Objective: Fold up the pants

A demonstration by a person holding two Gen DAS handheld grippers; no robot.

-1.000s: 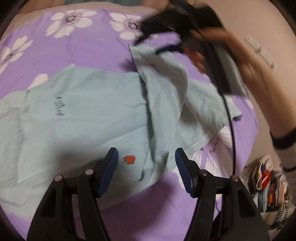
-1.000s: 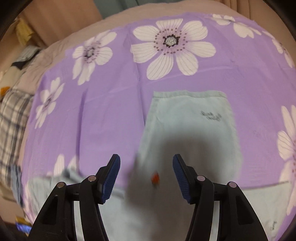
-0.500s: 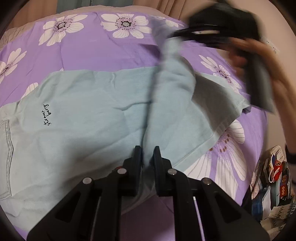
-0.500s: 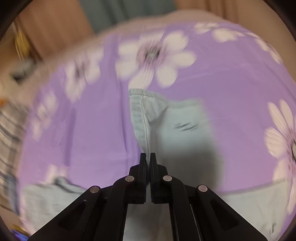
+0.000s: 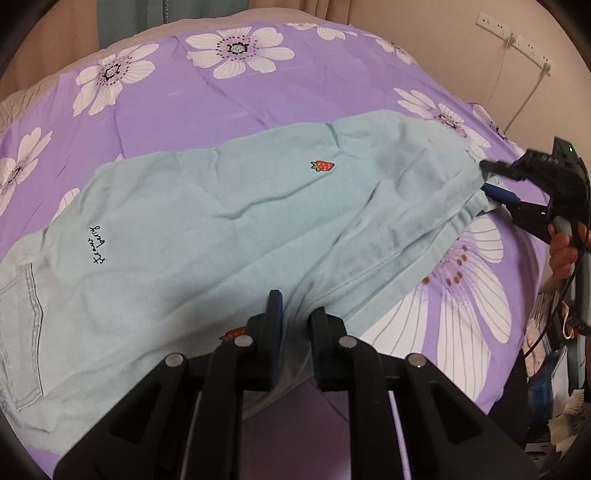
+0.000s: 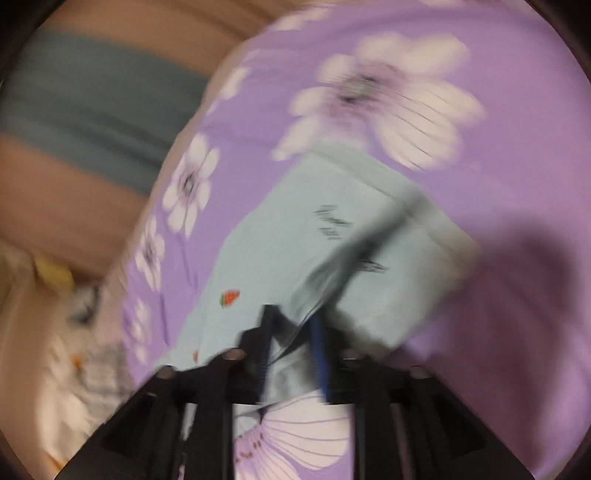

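Observation:
Light blue pants (image 5: 229,221) with a red strawberry patch (image 5: 322,165) lie spread across the purple flowered bedspread (image 5: 221,99), one leg folded over the other. My left gripper (image 5: 295,314) is shut on the pants' near edge at the crotch. My right gripper (image 5: 491,181) shows at the right in the left wrist view, pinching the leg hem. In the blurred right wrist view my right gripper (image 6: 291,328) holds the pants (image 6: 280,251) fabric between its fingers, slightly parted.
A wall with a power strip and white cable (image 5: 517,40) stands behind the bed at the right. Clutter (image 5: 554,354) lies on the floor past the bed's right edge. A curtain (image 5: 147,14) hangs at the back left.
The right gripper has carried the lifted leg over to the right and laid it down flat. The left gripper stays shut on the near edge. The right view has swung and blurred.

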